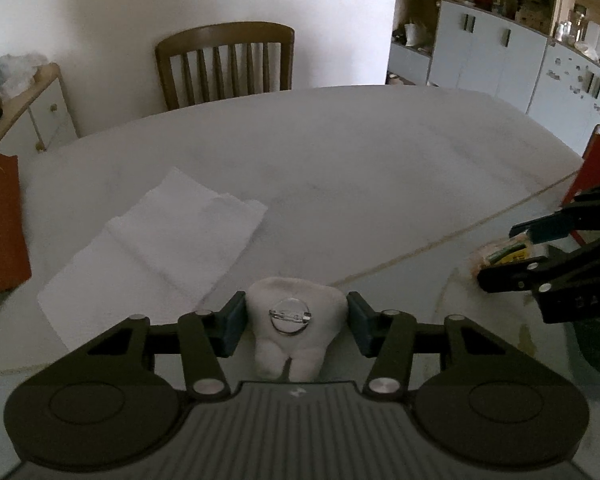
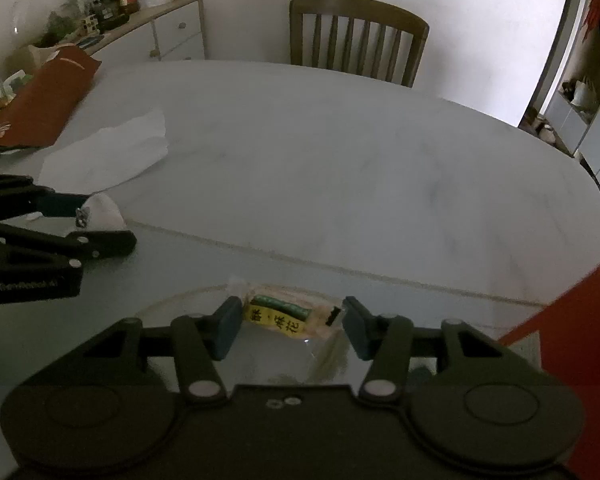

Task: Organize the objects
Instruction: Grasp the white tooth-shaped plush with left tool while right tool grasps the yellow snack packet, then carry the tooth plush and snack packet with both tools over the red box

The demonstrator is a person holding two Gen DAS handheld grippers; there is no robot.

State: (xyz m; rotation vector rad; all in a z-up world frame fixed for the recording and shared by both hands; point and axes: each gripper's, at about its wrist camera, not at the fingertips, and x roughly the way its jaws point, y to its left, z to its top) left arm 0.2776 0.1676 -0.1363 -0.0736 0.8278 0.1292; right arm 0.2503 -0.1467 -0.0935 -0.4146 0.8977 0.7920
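A white tooth-shaped plush (image 1: pixel 290 332) with a round metal pin on it sits between the pads of my left gripper (image 1: pixel 296 326); the pads touch both its sides. The plush also shows in the right wrist view (image 2: pixel 104 212), with the left gripper (image 2: pixel 100 220) around it. A clear snack packet with a yellow and green label (image 2: pixel 284 316) lies on the table between the pads of my right gripper (image 2: pixel 286 326); the left pad is at its edge, the right pad close by. The packet (image 1: pixel 504 254) and right gripper (image 1: pixel 500 258) also show in the left wrist view.
A folded white paper towel (image 1: pixel 160 248) lies on the pale round table (image 1: pixel 360 160), left of the plush. A red-brown bag (image 2: pixel 44 100) lies at the table's left. A red box (image 2: pixel 572 360) stands at the right. A wooden chair (image 1: pixel 226 64) stands behind the table.
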